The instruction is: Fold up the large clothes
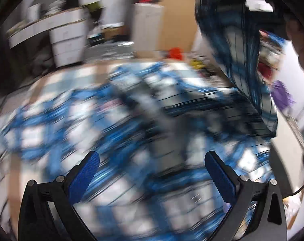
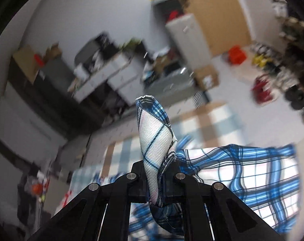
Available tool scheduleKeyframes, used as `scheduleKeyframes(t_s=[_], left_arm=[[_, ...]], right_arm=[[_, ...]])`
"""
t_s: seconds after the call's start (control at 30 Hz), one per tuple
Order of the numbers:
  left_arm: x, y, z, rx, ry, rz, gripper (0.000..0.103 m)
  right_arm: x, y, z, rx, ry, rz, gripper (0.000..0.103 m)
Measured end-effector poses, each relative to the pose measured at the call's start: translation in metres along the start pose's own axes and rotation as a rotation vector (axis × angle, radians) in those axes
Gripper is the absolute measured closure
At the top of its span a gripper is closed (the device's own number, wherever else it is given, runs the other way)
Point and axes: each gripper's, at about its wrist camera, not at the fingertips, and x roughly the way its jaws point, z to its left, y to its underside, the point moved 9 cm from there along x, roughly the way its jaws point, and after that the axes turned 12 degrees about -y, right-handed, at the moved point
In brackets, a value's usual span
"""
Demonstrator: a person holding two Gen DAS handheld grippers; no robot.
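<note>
A large blue, white and black plaid garment (image 1: pixel 131 124) lies spread and motion-blurred over the checked table surface in the left wrist view. My left gripper (image 1: pixel 152 160) hovers above it, open, its blue pads (image 1: pixel 83 178) wide apart with nothing between them. At the upper right of that view, a part of the garment (image 1: pixel 238 60) hangs lifted from my right gripper (image 1: pixel 258 6), held by a hand. In the right wrist view my right gripper (image 2: pixel 154 172) is shut on a rolled corner of the plaid cloth (image 2: pixel 155 138), which sticks up past the fingers; the rest (image 2: pixel 252 180) trails down to the right.
The checked table cover (image 2: pixel 208 124) shows beyond the cloth. Across the room stand white drawer units (image 1: pixel 67 42), a tall white cabinet (image 2: pixel 190 40), cardboard boxes (image 2: pixel 207 76) and red and yellow clutter (image 2: pixel 237 55) on the floor. A black cable (image 1: pixel 300 188) runs at the right.
</note>
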Motion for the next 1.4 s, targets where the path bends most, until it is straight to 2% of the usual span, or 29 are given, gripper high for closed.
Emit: scheduleKeyframes(t_s=[0.03, 0.1, 0.17, 0.2, 0.37, 0.43, 0.67, 0.7, 0.77, 0.8, 0.83, 0.9, 1.0, 1.07, 1.13, 1.2, 1.3, 1.4], left_arm=[[-0.002, 0.010, 0.021, -0.061, -0.026, 0.022, 0.001], [-0.009, 0.022, 0.040, -0.133, -0.024, 0.030, 0.001], [-0.015, 0.031, 0.052, -0.160, -0.061, 0.004, 0.001], [-0.017, 0.031, 0.058, -0.140, -0.064, -0.024, 0.001], [-0.035, 0.028, 0.112, -0.295, -0.084, -0.094, 0.001], [-0.035, 0.028, 0.135, -0.360, -0.096, -0.136, 0.001], [-0.019, 0.027, 0.155, -0.414, -0.073, -0.115, 0.001], [-0.021, 0.027, 0.156, -0.420, -0.062, -0.112, 0.001], [-0.024, 0.026, 0.157, -0.425, -0.052, -0.114, 0.001], [-0.030, 0.026, 0.158, -0.430, -0.046, -0.124, 0.001], [-0.035, 0.026, 0.158, -0.429, -0.042, -0.131, 0.001], [-0.043, 0.025, 0.160, -0.433, -0.050, -0.160, 0.001], [-0.059, 0.022, 0.172, -0.474, -0.055, -0.219, 0.001], [-0.068, 0.021, 0.184, -0.522, -0.049, -0.263, 0.001], [-0.069, 0.021, 0.192, -0.525, -0.069, -0.275, 0.001], [-0.064, 0.021, 0.192, -0.517, -0.064, -0.256, 0.001], [-0.050, 0.017, 0.184, -0.491, -0.042, -0.206, 0.001], [-0.030, -0.002, 0.156, -0.363, -0.028, -0.146, 0.001]], right_arm=[[0.020, 0.012, 0.005, -0.003, -0.006, 0.032, 0.095], [0.058, 0.037, 0.012, -0.010, -0.016, 0.103, 0.095], [0.094, 0.061, 0.016, 0.000, -0.020, 0.166, 0.095], [0.113, 0.077, 0.017, 0.006, -0.019, 0.201, 0.095], [0.178, 0.125, 0.034, -0.053, -0.006, 0.312, 0.095], [0.195, 0.138, 0.044, -0.073, -0.015, 0.349, 0.094], [0.217, 0.191, 0.045, -0.202, 0.110, 0.459, 0.091], [0.218, 0.195, 0.048, -0.220, 0.117, 0.478, 0.088], [0.219, 0.209, 0.059, -0.297, 0.097, 0.523, 0.063], [0.217, 0.214, 0.069, -0.332, 0.064, 0.518, 0.032], [0.213, 0.216, 0.078, -0.367, 0.040, 0.499, 0.014], [0.202, 0.216, 0.102, -0.444, -0.023, 0.457, 0.013], [0.189, 0.204, 0.112, -0.392, -0.097, 0.431, 0.012], [0.176, 0.185, 0.108, -0.361, -0.087, 0.384, 0.012], [0.153, 0.159, 0.098, -0.320, -0.118, 0.304, 0.012], [0.129, 0.136, 0.070, -0.244, -0.082, 0.244, 0.011], [0.098, 0.119, 0.009, -0.088, -0.005, 0.221, 0.011], [0.057, 0.115, -0.061, 0.007, 0.078, 0.191, 0.011]])
